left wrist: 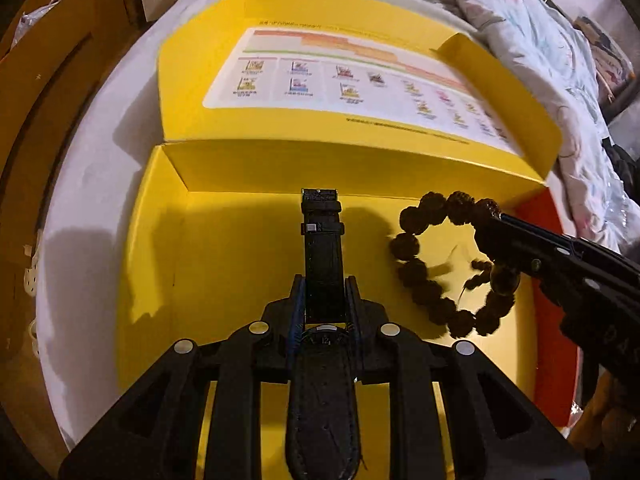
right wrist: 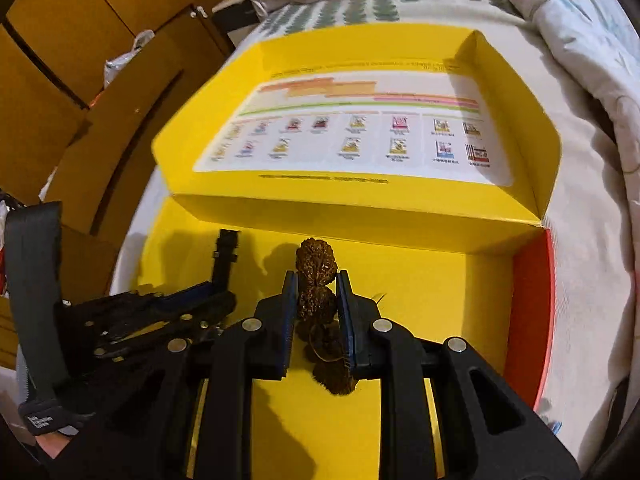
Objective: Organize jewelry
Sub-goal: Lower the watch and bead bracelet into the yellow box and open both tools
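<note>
A yellow box [left wrist: 224,264] lies open on the bed, its lid [left wrist: 360,128] folded back. My left gripper [left wrist: 324,284] is shut on a black leather watch [left wrist: 322,248] and holds it over the box floor, strap pointing forward. My right gripper [right wrist: 317,280] is shut on a brown bead bracelet [right wrist: 316,268] to the right of the watch. In the left wrist view the bracelet [left wrist: 416,272] hangs as a loop from the right gripper [left wrist: 500,216] above the box floor. The left gripper [right wrist: 224,292] and watch strap [right wrist: 225,256] show at the left of the right wrist view.
The box has a red right wall [right wrist: 528,320] and a printed chart inside the lid [right wrist: 352,136]. It sits on a white bed sheet [left wrist: 88,208] with a crumpled quilt [left wrist: 540,52] at the right. Wooden cabinets [right wrist: 60,80] stand at the left.
</note>
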Demonstrator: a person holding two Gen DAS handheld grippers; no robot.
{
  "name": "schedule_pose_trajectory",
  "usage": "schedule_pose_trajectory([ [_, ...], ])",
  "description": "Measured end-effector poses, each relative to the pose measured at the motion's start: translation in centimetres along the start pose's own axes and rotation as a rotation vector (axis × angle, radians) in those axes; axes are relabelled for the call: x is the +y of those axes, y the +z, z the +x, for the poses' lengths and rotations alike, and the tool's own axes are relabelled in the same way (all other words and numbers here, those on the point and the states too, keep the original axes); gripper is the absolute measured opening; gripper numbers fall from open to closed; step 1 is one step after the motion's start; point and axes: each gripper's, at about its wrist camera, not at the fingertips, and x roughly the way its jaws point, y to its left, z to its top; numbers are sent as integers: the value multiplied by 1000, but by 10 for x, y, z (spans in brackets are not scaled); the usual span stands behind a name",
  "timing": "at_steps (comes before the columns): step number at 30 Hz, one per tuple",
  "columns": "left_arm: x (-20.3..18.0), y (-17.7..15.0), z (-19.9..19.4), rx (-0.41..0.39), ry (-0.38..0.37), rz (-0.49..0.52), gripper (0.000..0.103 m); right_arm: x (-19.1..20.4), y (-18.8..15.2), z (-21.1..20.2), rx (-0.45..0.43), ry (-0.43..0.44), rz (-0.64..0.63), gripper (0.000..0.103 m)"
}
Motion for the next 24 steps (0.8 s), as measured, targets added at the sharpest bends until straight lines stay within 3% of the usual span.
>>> schedule_pose_trajectory([
  [12,0,4,7,-9,-8,-12,21,-15,5,-2,-47,-75,-4,28],
  [15,0,3,-2,-33,0,0,34,-16,2,-16,-79,-95,3,40],
  [17,0,3,-13,-63,5,4,54,-17,-2,-28,-93,-92,10,53],
  [18,-1,4,-18,-77,3,7,58,-16,-5,-35,-106,-97,11,59],
  [24,0,-1,-60,-151,-9,10,65,-16,-31,-96,-194,-85,27,67],
])
